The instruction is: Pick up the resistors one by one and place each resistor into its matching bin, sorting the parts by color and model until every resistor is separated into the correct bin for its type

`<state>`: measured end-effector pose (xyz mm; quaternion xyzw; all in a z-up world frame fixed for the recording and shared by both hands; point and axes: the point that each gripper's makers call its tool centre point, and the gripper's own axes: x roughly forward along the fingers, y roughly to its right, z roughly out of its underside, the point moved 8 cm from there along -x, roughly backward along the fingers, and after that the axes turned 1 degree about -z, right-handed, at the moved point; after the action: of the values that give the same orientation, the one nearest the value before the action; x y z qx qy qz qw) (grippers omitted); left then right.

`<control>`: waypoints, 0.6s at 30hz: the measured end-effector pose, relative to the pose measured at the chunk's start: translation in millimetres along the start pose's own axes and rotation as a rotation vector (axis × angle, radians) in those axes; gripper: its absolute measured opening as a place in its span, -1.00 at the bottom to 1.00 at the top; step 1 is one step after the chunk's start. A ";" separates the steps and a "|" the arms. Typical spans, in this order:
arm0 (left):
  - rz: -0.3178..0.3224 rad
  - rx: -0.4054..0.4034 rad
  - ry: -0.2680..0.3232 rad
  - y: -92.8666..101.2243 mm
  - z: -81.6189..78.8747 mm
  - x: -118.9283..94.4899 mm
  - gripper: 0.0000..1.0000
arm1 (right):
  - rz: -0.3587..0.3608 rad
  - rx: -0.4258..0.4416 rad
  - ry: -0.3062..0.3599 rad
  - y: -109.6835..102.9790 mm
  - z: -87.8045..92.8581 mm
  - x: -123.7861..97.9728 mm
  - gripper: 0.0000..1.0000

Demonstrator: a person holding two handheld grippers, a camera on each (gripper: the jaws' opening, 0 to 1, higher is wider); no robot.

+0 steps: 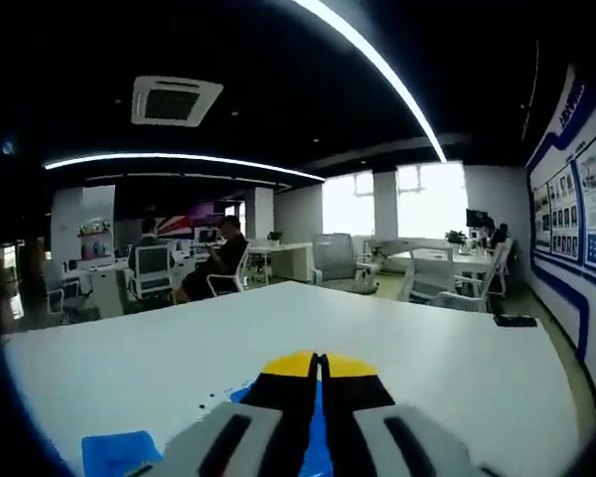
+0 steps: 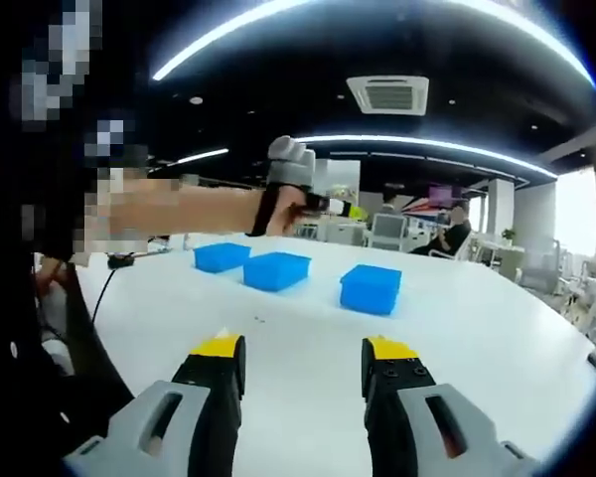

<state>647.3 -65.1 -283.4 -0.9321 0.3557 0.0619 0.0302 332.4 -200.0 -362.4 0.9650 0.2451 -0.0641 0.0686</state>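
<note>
In the right gripper view, three blue bins stand on the white table (image 2: 477, 328): a left bin (image 2: 222, 256), a middle bin (image 2: 276, 270) and a right bin (image 2: 371, 288). My right gripper (image 2: 305, 348) hangs low over the table short of them, jaws wide apart and empty. A person's arm holds my left gripper (image 2: 350, 210) in the air above the bins. In the left gripper view, the left gripper (image 1: 318, 366) has its yellow tips pressed together with nothing visible between them. A blue bin (image 1: 119, 452) lies below it. Tiny dark specks (image 1: 209, 400) dot the table, too small to identify.
A black cable (image 2: 107, 273) runs over the table's left edge by the person's body. A small dark object (image 1: 515, 320) lies near the table's far right edge. Office desks, chairs and seated people (image 1: 219, 260) are beyond the table.
</note>
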 end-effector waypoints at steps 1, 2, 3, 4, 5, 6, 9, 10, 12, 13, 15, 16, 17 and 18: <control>-0.013 0.024 -0.021 -1.7 -0.6 20.9 -0.89 | 0.014 0.006 0.007 2.3 -0.5 -2.2 -0.04; -0.019 0.026 -0.034 -2.2 0.5 25.1 -0.89 | 0.017 0.006 0.007 3.0 -0.6 -3.0 -0.03; -0.016 0.024 -0.035 -2.2 1.3 28.3 -0.89 | 0.019 0.007 0.009 3.6 -0.8 -3.8 -0.03; -0.012 0.023 -0.041 -0.8 2.8 30.5 -0.89 | 0.021 0.008 0.009 4.0 -1.0 -4.3 -0.03; -0.015 0.035 -0.047 0.4 4.7 32.3 -0.89 | 0.026 0.006 0.009 4.8 -1.1 -5.4 -0.04; -0.018 0.044 -0.050 1.5 7.1 33.0 -0.89 | 0.030 0.008 0.009 6.1 -1.1 -6.7 -0.04; -0.011 0.073 -0.054 5.9 12.5 34.0 -0.78 | 0.036 0.008 0.007 7.2 -0.6 -8.0 -0.04; -0.014 0.082 -0.058 6.6 14.2 33.9 -0.71 | 0.036 0.010 0.007 7.1 -0.3 -8.3 -0.04; -0.020 0.093 -0.062 6.8 16.3 32.9 -0.44 | 0.033 0.008 0.003 5.5 0.2 -7.8 -0.04; -0.023 0.096 -0.061 6.3 16.9 31.7 -0.32 | 0.030 0.007 0.003 4.8 0.0 -7.5 -0.04; -0.036 0.110 -0.070 5.1 18.4 27.4 -0.11 | 0.027 0.008 0.006 3.4 -0.6 -6.8 -0.04; -0.031 0.112 -0.069 5.2 18.4 23.8 -0.08 | 0.026 0.008 0.006 2.8 -0.8 -6.4 -0.04; -0.022 0.112 -0.067 4.8 18.3 19.7 -0.08 | 0.025 0.007 0.006 2.3 -0.9 -6.0 -0.04; -0.017 0.111 -0.064 4.9 18.2 14.8 -0.08 | 0.024 0.006 0.006 2.0 -1.0 -5.6 -0.04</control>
<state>653.4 -76.7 -303.5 -0.9295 0.3494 0.0717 0.0939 328.6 -204.2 -360.4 0.9682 0.2333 -0.0612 0.0659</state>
